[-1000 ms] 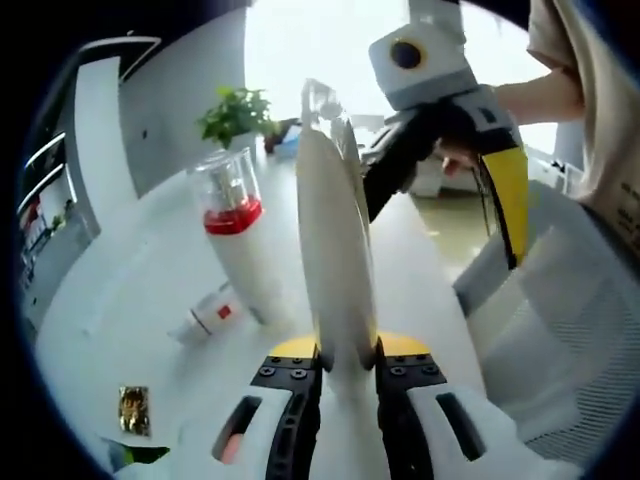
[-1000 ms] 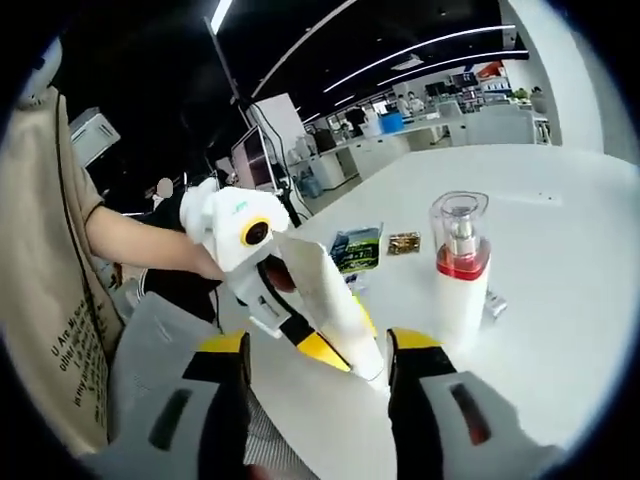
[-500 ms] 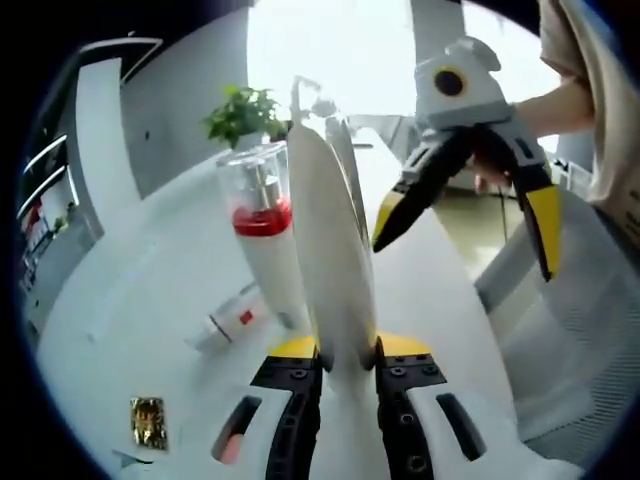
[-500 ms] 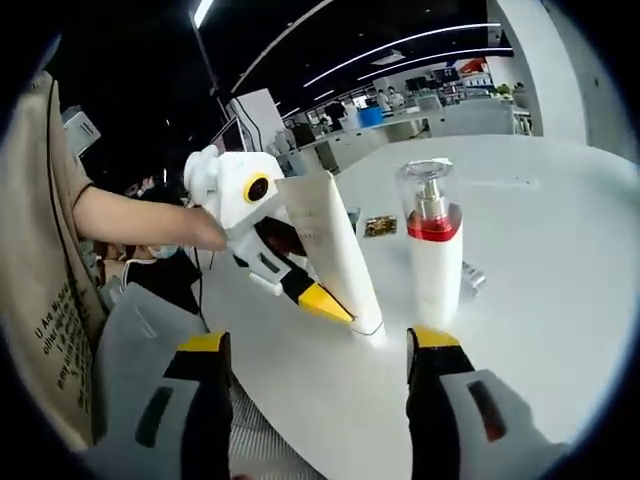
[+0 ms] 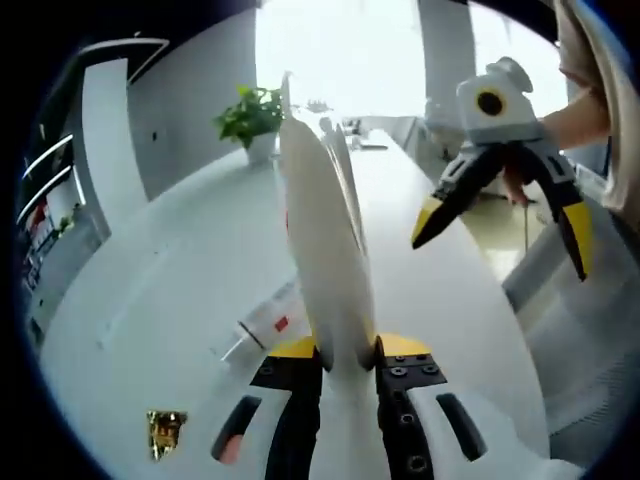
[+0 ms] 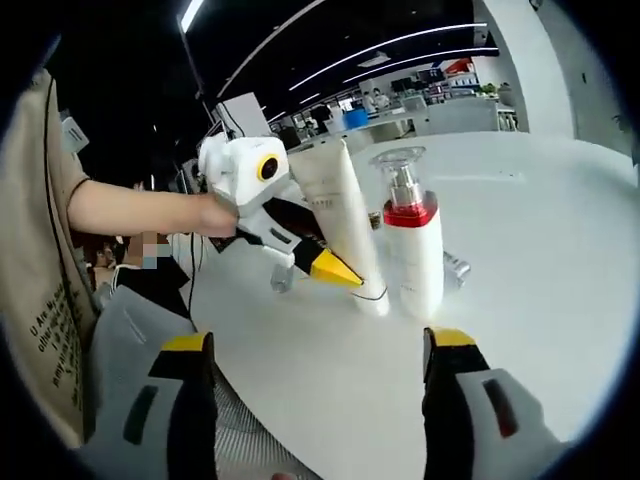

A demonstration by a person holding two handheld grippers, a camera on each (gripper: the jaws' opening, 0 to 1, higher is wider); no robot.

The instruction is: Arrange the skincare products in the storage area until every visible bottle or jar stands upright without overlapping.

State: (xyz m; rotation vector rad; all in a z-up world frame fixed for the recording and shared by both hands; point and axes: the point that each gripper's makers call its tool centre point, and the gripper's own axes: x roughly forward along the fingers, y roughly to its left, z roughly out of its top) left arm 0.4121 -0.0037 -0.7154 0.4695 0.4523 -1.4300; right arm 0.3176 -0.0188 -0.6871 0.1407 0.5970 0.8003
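Holding a white tube [image 5: 325, 260] between clenched jaws, left gripper [image 5: 337, 365] in the left gripper view; tube cap-down on the white tabletop [image 5: 150, 300], or very close to touching (contact point hard to judge). Seen in the right gripper view: same tube upright, just beside a pump bottle [image 6: 412, 245] with red collar and clear cap, also upright. Right gripper [image 6: 315, 345] released, jaws wide apart, grasping nothing, hanging near the tabletop edge.

Further along in the left gripper view: a small tube [image 5: 268, 325] with a red mark lying flat on its side, not yet stood up; a small gold packet [image 5: 165, 433] lying flat near the bottom left. Far behind, a potted plant [image 5: 250, 115].

Risk, as a judgement: tall narrow tube on a small cap, likely to topple on release if let go tilted, and then to knock the pump bottle beside it. Also possible: catching the tube when opening the jaws.
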